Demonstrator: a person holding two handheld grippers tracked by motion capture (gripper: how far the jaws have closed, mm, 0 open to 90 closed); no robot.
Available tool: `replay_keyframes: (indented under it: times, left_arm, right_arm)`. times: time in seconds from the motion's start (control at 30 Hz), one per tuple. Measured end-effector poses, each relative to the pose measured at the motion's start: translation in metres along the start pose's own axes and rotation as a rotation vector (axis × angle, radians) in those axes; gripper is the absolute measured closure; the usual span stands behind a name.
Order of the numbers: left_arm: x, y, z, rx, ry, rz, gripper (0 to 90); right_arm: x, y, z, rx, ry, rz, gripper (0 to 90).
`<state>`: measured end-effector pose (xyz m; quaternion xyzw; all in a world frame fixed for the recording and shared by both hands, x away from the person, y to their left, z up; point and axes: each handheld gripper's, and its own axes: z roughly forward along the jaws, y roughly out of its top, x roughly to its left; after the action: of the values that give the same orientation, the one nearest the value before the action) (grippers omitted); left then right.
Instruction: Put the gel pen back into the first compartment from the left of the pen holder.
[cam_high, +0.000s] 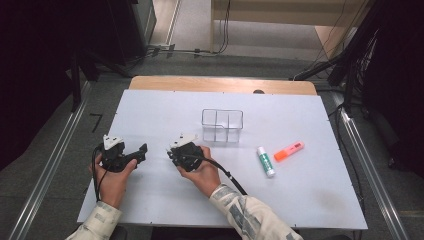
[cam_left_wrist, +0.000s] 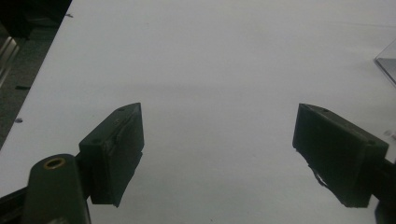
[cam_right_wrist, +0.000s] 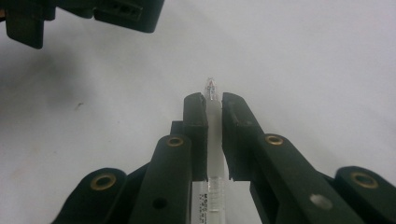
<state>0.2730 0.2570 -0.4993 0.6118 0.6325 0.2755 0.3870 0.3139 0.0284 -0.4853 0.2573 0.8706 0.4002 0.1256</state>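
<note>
The white surface (cam_high: 310, 195) lay under my hands, with a clear divided box (cam_high: 222, 125) further away. My left claw (cam_left_wrist: 218, 154) was spread wide and held nothing. My right claw (cam_right_wrist: 214, 135) was pinching a clear pen (cam_right_wrist: 215, 186) along its length, the tip past the jaws.

My left gripper (cam_high: 131, 155) rests low at the worktop, its 2 fingers (cam_left_wrist: 114, 154) spread wide apart. My right gripper (cam_right_wrist: 214, 135) has its 2 fingers nearly together, clamping a slim clear pen (cam_right_wrist: 214, 140).
</note>
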Motion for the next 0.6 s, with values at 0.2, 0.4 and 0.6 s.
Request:
replay_keyframes:
  times: [0.2,0.4,0.6]
  left_arm:
    - [-0.001,0.0,0.0,0.0,0.003,0.0,17.0]
    - [-0.001,0.0,0.001,0.002,0.004,-0.001,17.0]
    - [-0.001,0.0,0.001,0.0,0.004,-0.004,17.0]
  right_arm:
    - [-0.015,0.003,-0.011,-0.02,-0.024,0.018,79.1]
    - [-0.023,0.004,-0.02,-0.038,-0.043,0.038,79.1]
    - [-0.031,0.008,-0.028,-0.057,-0.056,0.048,79.1]
